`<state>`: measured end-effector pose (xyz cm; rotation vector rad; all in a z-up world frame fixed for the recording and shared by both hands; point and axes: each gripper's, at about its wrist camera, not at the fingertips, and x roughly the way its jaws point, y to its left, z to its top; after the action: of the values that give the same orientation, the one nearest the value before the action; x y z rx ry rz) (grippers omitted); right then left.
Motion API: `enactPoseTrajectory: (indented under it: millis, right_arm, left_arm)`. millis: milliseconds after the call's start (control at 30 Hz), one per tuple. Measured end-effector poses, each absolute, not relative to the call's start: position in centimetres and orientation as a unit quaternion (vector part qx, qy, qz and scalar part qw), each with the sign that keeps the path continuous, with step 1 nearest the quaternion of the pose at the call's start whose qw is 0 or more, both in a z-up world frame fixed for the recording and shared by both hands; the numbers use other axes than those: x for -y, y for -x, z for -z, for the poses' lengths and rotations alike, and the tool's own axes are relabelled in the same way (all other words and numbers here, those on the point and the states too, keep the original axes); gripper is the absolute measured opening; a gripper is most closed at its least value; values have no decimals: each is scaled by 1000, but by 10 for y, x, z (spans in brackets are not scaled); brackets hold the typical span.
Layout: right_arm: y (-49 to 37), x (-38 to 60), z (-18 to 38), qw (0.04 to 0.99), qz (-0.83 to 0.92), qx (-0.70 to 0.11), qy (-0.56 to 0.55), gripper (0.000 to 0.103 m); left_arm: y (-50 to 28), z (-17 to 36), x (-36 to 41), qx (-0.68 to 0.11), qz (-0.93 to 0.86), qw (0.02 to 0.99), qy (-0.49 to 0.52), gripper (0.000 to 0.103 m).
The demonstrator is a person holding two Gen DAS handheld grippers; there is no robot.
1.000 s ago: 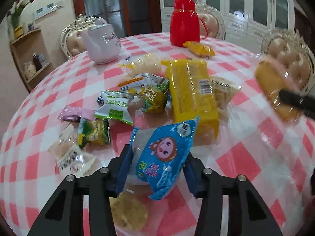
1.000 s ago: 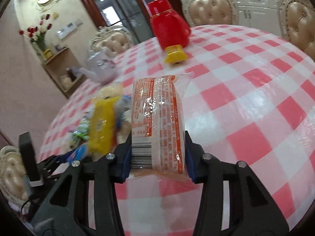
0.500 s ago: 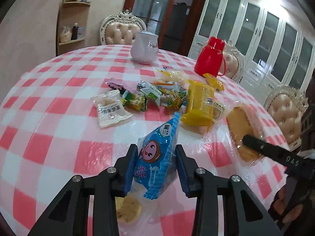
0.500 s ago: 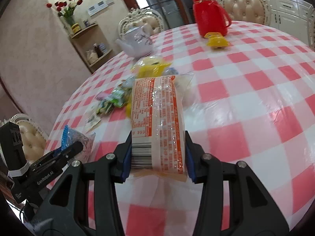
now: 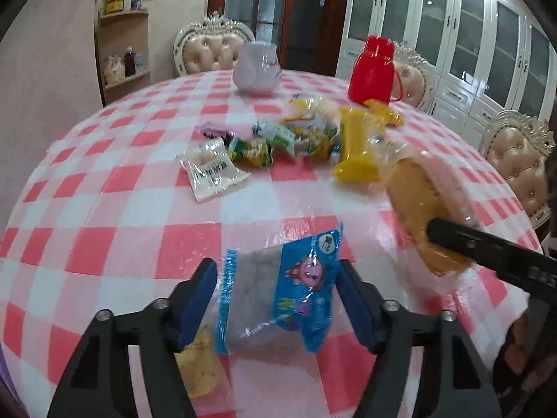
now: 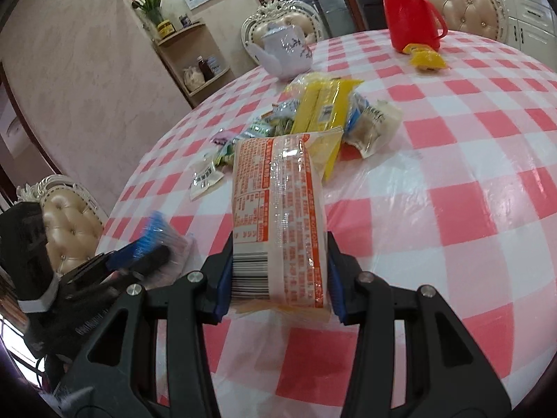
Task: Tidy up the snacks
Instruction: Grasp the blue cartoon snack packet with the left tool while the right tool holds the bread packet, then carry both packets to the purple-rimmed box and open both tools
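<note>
left gripper (image 5: 276,299) fingers just opened | blue snack packet (image 5: 278,296) released, between them, tipped flatter

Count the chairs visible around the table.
3 in the left wrist view: one chair behind the white teapot, one behind the red flask, one at the right edge. Others may be hidden outside this view.

A: Which colours are seen on the tablecloth (image 5: 139,181)?
B: Pink and white checks. A blue packet (image 5: 299,289), a yellow pack (image 5: 355,146) and a red flask (image 5: 372,69) are shown.
</note>
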<state>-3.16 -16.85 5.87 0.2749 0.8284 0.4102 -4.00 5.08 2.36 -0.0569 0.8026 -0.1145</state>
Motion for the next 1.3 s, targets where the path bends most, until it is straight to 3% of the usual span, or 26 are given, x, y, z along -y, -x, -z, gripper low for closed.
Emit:
enactPoseTrajectory:
  millis: [167, 333, 433, 700, 833, 900, 967, 1000, 1033, 1300]
  right_arm:
    - [31, 170, -57, 886, -193, -399, -134, 49]
    - [33, 166, -59, 885, -202, -398, -130, 49]
    - [34, 164, -59, 880, -216, -399, -138, 49]
    - [48, 134, -56, 866, -262, -405, -133, 49]
    - [56, 117, -56, 861, -282, -405, -122, 49]
    - [57, 111, -55, 859, -287, -407, -117, 49]
    - [56, 107, -53, 858, -286, -411, -114, 49]
    - [55, 107, -51, 858, -284, -413, -114, 49]
    - [54, 109, -50, 858, -280, -415, -117, 49]
    - [46, 151, -60, 880, -222, -388, -160, 49]
  left_arm:
    - [30, -17, -51, -404, 62, 912, 27, 60]
    - [46, -31, -56, -378, 59, 923, 36, 37]
    - [58, -42, -67, -361, 57, 929, 50, 28]
    - [83, -60, -100, -335, 56, 936, 91, 10]
    - [86, -59, -121, -343, 50, 933, 99, 8]
    - [83, -56, -130, -342, 43, 932, 114, 13]
    - [75, -53, -128, -355, 56, 926, 113, 44]
    - [71, -53, -124, -359, 59, 925, 108, 79]
    - [67, -54, -114, -365, 64, 924, 95, 89]
    - [52, -38, -43, -407, 125, 904, -38, 90]
